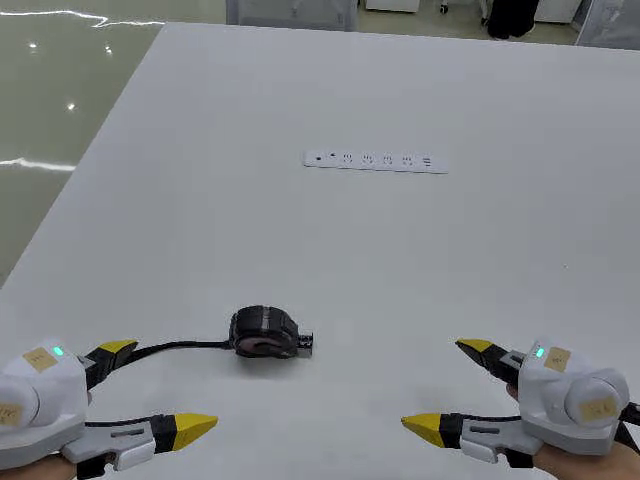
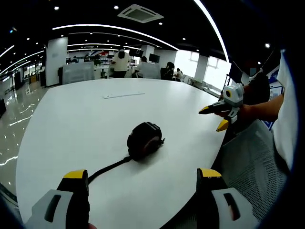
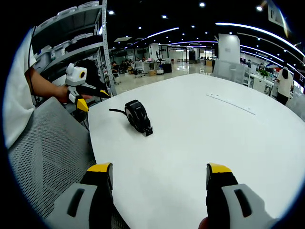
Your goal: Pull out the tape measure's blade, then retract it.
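Observation:
A black tape measure (image 1: 265, 333) lies on the white table (image 1: 330, 240), its blade tip at its right end and a black strap trailing left. My left gripper (image 1: 165, 392) hovers open at the near left, just left of the strap. Open too, my right gripper (image 1: 445, 388) sits at the near right, well apart from the tape measure. From the left gripper view the tape measure (image 2: 144, 140) lies ahead between the yellow-tipped jaws of the left gripper (image 2: 142, 174), with the right gripper (image 2: 214, 117) beyond. The right gripper view shows the tape measure (image 3: 137, 115) ahead left of the right gripper (image 3: 159, 168), and the left gripper (image 3: 93, 98) past it.
A white power strip (image 1: 375, 161) lies flat at the table's middle, farther away. A grey mesh chair (image 3: 52, 148) stands by the near edge. Shiny floor (image 1: 60, 110) borders the table's left side. People and shelves stand in the far background.

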Demonstrator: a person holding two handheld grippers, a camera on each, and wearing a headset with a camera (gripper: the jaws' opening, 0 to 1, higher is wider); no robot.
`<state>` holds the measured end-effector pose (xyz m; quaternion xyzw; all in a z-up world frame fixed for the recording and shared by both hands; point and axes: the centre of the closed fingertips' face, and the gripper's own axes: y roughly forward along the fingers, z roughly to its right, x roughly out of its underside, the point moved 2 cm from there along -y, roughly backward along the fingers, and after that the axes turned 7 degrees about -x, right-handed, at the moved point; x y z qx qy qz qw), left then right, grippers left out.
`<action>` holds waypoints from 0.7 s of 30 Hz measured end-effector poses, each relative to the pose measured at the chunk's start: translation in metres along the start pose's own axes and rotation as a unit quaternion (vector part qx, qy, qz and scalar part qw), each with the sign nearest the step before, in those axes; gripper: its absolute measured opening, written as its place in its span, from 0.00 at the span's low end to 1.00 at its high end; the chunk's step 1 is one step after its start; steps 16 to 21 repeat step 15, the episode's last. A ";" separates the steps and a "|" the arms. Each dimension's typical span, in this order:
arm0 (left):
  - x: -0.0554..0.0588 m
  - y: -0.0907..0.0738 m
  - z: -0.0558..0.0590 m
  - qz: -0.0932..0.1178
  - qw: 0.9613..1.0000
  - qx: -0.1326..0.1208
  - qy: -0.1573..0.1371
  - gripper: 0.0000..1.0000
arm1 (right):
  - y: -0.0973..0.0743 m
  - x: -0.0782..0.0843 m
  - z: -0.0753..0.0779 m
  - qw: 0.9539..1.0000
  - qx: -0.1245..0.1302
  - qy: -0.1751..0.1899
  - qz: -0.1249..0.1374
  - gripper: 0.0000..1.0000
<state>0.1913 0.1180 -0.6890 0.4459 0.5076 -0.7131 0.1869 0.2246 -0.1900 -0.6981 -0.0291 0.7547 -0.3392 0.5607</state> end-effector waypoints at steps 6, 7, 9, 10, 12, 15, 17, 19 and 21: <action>0.000 -0.003 -0.004 0.001 1.000 -0.004 -0.005 0.92 | -0.006 0.003 0.000 1.000 0.006 0.002 0.001 0.80; 0.001 -0.003 -0.005 0.000 1.000 -0.005 -0.005 0.92 | -0.007 0.003 0.001 1.000 0.008 0.003 0.003 0.81; 0.001 -0.004 -0.006 -0.001 1.000 -0.006 -0.004 0.92 | -0.009 0.004 0.001 1.000 0.011 0.004 0.002 0.82; 0.001 -0.004 -0.007 -0.001 1.000 -0.007 -0.004 0.92 | -0.010 0.005 0.001 1.000 0.012 0.004 0.002 0.82; 0.002 -0.005 -0.007 -0.002 1.000 -0.007 -0.003 0.93 | -0.012 0.005 0.002 1.000 0.013 0.006 0.003 0.85; 0.002 -0.005 -0.008 -0.001 1.000 -0.007 -0.003 0.93 | -0.013 0.007 0.001 1.000 0.014 0.006 -0.001 0.87; 0.002 -0.005 -0.008 -0.001 1.000 -0.007 -0.003 0.93 | -0.013 0.007 0.001 1.000 0.014 0.006 -0.001 0.87; 0.002 -0.005 -0.008 -0.001 1.000 -0.007 -0.003 0.93 | -0.013 0.007 0.001 1.000 0.014 0.006 -0.001 0.87; 0.002 -0.005 -0.008 -0.001 1.000 -0.007 -0.003 0.93 | -0.013 0.007 0.001 1.000 0.014 0.006 -0.001 0.87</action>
